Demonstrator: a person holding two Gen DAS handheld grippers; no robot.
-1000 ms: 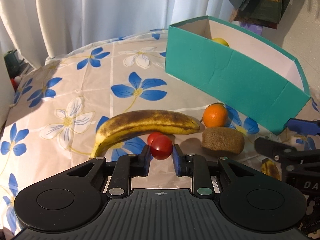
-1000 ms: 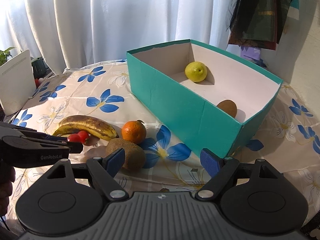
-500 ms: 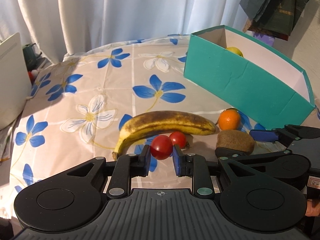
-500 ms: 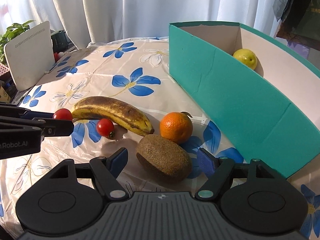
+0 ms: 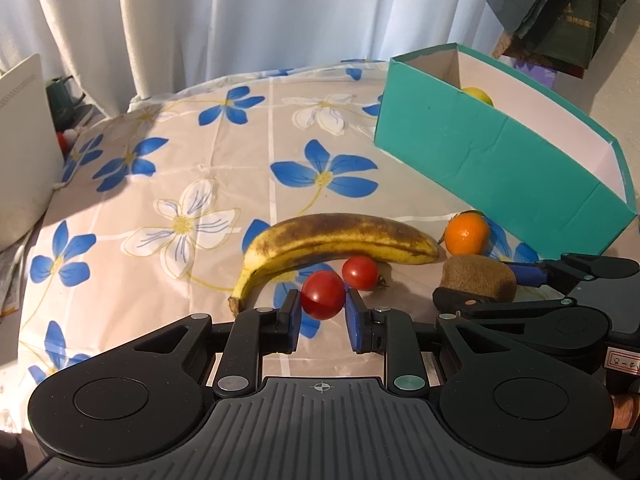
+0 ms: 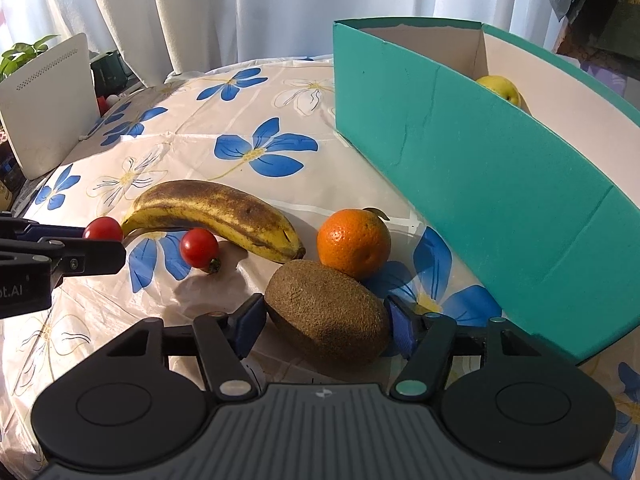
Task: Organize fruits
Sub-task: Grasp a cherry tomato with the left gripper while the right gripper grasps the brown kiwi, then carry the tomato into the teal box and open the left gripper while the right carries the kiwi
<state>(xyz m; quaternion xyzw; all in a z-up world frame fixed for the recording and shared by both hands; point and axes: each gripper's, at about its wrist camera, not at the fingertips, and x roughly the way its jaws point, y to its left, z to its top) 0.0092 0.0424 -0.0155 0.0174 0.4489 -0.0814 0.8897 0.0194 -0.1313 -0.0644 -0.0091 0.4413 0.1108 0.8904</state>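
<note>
My left gripper (image 5: 322, 307) is shut on a red cherry tomato (image 5: 322, 294), held above the flowered tablecloth; that tomato also shows in the right wrist view (image 6: 103, 229). A second cherry tomato (image 5: 360, 273) lies beside a spotted banana (image 5: 336, 242). My right gripper (image 6: 326, 320) is open, its fingers on either side of a brown kiwi (image 6: 326, 316) on the cloth, close to or touching it. An orange (image 6: 354, 242) sits just behind the kiwi. The teal box (image 6: 472, 168) holds a yellow-green apple (image 6: 500, 87).
A white router-like panel (image 6: 48, 104) stands at the table's left edge, with a dark kettle (image 6: 110, 68) and a plant behind it. White curtains hang behind the table. Dark bags (image 5: 560, 12) hang at the upper right.
My left gripper has lifted the tomato off the cloth and drawn back a little. My right gripper has moved in low so its fingers now flank the kiwi.
</note>
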